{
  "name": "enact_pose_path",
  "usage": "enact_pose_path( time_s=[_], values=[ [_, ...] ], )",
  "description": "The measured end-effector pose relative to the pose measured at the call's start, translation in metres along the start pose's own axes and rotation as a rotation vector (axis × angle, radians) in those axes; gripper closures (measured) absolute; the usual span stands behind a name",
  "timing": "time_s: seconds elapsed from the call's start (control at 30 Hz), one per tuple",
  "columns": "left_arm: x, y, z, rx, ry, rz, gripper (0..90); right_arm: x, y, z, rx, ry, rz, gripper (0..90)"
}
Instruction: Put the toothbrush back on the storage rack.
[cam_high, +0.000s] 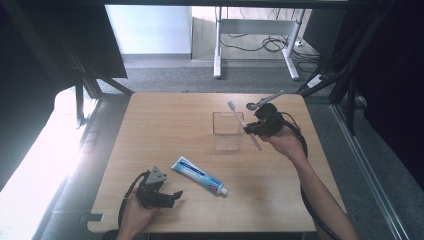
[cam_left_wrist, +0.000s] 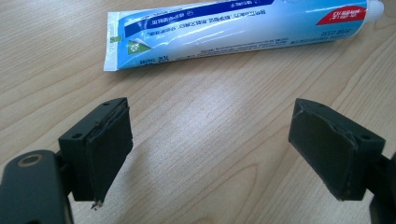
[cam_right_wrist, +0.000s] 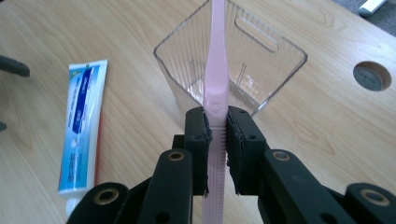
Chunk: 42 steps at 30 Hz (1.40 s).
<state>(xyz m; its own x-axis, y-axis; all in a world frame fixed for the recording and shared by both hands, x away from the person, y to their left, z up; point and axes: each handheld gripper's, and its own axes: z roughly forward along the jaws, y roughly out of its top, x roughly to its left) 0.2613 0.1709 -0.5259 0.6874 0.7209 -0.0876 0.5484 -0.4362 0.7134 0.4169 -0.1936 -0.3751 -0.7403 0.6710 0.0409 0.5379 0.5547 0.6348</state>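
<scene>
right tool (cam_right_wrist: 217, 135): clamped on pink toothbrush (cam_right_wrist: 217, 60)
left tool (cam_left_wrist: 210, 154): jaws apart, idle
advice: keep brush upright, lower into clear cup (cam_right_wrist: 275, 56) ahead

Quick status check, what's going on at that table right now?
Right gripper shut on pink toothbrush, above clear container. Left gripper open, by toothpaste tube. Nothing in the way.

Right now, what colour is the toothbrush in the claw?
Pale pink; the toothbrush shows best in the right gripper view.
</scene>
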Motion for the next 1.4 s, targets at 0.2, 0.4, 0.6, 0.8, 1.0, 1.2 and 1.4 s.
enact_pose_path(
  time_s=[0.2,0.4,0.6,0.8,1.0,1.2,1.4],
  values=[
    [0.0,0.0,0.0,0.0,0.0,-0.003,13.8,0.0,0.008,0.006,-0.028,-0.005,0.009,79.2],
    [0.0,0.0,0.0,0.0,0.001,0.0,13.8,-0.002,0.015,0.011,-0.059,-0.02,0.021,79.2],
    [0.0,0.0,0.0,0.004,0.002,0.004,13.9,-0.002,0.021,0.017,-0.09,-0.014,0.037,79.2],
    [0.0,0.0,0.0,0.005,0.002,0.005,13.9,-0.004,0.026,0.023,-0.113,-0.016,0.05,79.2],
    [0.0,0.0,-0.001,0.002,0.007,0.009,14.0,-0.005,0.032,0.028,-0.148,-0.022,0.063,79.3],
    [0.001,0.0,-0.002,-0.003,0.014,0.005,13.9,-0.006,0.037,0.034,-0.173,-0.028,0.071,79.3],
    [0.001,0.0,-0.002,-0.01,0.016,0.009,13.8,-0.007,0.042,0.043,-0.194,-0.039,0.067,79.3]
  ],
)
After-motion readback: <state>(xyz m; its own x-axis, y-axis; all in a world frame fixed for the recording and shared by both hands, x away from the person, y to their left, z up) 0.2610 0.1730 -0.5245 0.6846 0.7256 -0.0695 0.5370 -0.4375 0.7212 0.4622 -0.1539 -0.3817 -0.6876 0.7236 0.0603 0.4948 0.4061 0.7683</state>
